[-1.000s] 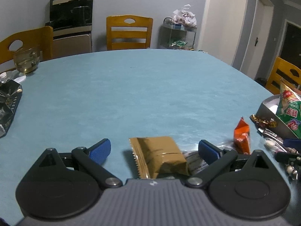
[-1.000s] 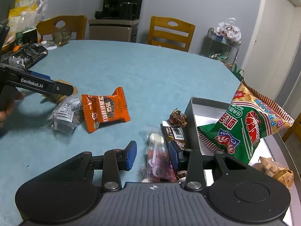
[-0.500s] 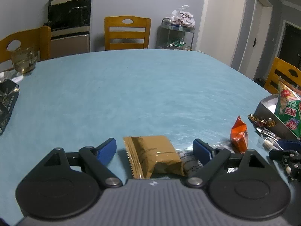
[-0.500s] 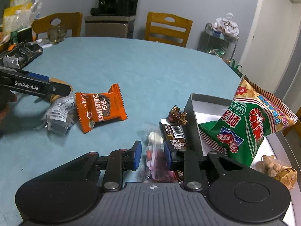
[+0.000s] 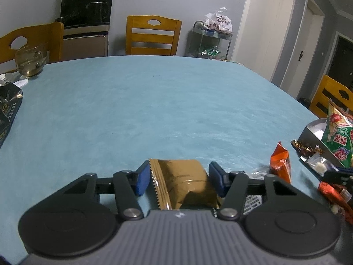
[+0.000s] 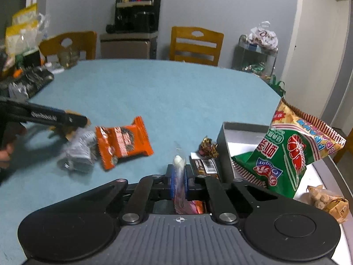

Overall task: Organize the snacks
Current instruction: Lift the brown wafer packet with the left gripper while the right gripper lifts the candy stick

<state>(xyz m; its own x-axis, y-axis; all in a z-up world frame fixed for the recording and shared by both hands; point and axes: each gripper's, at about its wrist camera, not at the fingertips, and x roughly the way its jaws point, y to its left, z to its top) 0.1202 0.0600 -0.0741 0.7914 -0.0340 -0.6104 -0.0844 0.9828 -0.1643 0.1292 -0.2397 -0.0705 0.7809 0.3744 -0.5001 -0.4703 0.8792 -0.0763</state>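
A brown foil packet [image 5: 183, 183] lies on the blue table, and my left gripper [image 5: 179, 176] is closing on it, its blue pads meeting both side edges. The right wrist view shows that left gripper [image 6: 81, 121] from the side, next to a silver packet [image 6: 77, 152] and an orange packet [image 6: 123, 145]. My right gripper [image 6: 178, 181] is shut on a clear candy bag [image 6: 179, 161], which stands up between its pads. To its right is a grey box [image 6: 222, 145] holding a green prawn-cracker bag [image 6: 286, 154].
A gold-wrapped sweet [image 6: 207, 146] and a dark chocolate bar [image 6: 204, 165] lie against the box's left wall. A brown snack bag [image 6: 326, 201] lies inside the box. A black box [image 5: 8, 114] and a glass bowl [image 5: 30, 61] stand far left. Wooden chairs [image 5: 152, 35] ring the table.
Both pairs of jaws have narrowed. The left pads came in to the brown packet's edges. The right pads pinched the clear candy bag, which now stands upright between them.
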